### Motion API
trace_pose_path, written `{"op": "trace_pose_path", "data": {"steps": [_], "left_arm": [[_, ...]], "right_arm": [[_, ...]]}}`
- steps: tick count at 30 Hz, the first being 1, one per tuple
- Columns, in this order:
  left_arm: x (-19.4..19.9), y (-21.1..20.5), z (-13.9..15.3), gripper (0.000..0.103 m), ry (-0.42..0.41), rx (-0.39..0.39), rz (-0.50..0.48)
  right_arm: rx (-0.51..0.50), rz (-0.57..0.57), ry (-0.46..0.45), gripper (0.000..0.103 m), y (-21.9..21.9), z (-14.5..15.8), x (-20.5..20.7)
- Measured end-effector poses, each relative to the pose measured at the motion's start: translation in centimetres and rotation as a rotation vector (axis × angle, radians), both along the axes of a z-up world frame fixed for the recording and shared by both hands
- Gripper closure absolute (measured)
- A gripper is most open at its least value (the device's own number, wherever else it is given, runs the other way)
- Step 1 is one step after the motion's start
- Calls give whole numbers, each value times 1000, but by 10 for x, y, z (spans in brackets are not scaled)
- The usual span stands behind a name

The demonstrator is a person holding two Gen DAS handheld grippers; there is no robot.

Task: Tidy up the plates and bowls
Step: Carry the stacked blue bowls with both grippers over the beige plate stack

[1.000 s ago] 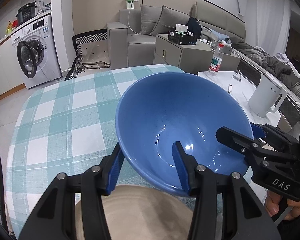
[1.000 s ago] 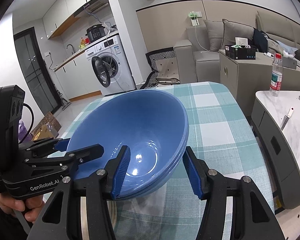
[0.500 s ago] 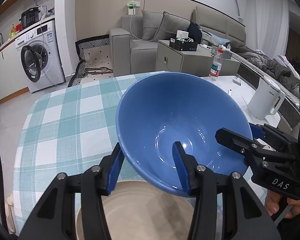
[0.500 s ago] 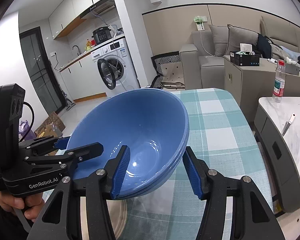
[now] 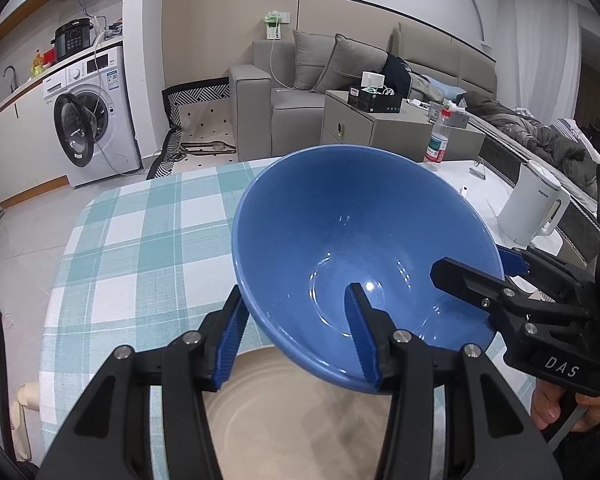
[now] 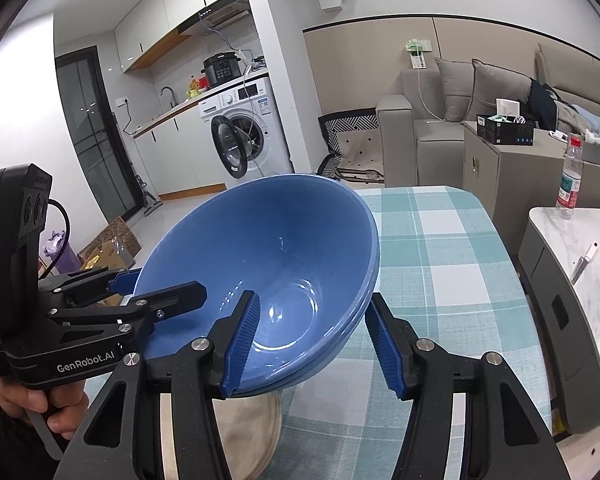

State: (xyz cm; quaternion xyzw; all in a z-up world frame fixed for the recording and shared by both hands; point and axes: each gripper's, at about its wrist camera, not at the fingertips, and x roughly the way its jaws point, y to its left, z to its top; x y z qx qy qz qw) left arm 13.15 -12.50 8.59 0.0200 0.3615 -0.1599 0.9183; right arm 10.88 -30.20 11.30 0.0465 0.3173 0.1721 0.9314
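Blue bowl (image 5: 364, 248), wide and deep with a glossy inside, hangs tilted in the air above the table (image 5: 140, 248), held from two sides at once. In the right wrist view its rim looks doubled along the right edge, as if a second blue bowl nests under the first, though that cannot be told for sure. The left gripper (image 5: 296, 332) is partly closed on the bowl's near wall: one blue ribbed finger lies against the outside of the wall and the other stands inside the basin, so the wall is pinched between them. The right gripper (image 6: 314, 338) grips the same way from the opposite side, its left finger inside the bowl (image 6: 276, 264) and its right finger against the outer wall, also only partly closed. Each camera sees the other tool clamped on the far rim, the right one (image 5: 512, 292) at the right edge of the left view and the left one (image 6: 112, 300) at the left edge of the right view, each carried by a bare hand (image 6: 32, 404) on its handle. Directly below the bowl, a round beige plate (image 5: 300, 412) with faint concentric ridges lies flat on the teal-and-white checked tablecloth, apart from the bowl. To the right of the table a white kettle (image 5: 534, 204) and a plastic bottle (image 5: 438, 140) with a red cap stand on a pale marble-topped counter (image 6: 572, 240). A washing machine (image 5: 92, 120) with its door open and a grey sofa (image 5: 300, 92) fill the background.
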Motion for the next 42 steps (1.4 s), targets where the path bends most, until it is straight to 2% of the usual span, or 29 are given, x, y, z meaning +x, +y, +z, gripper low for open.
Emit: {"op": "trace_pose_path", "data": {"steps": [17,42], "left_arm": [[-23,31,3,55,-13,-4,53],[-51,68,-14,55,-3,-12,118]], "right_arm": [[-7,85,-3,47,30,2,-14],[-51,183,8,47,70,-6,-27]]}}
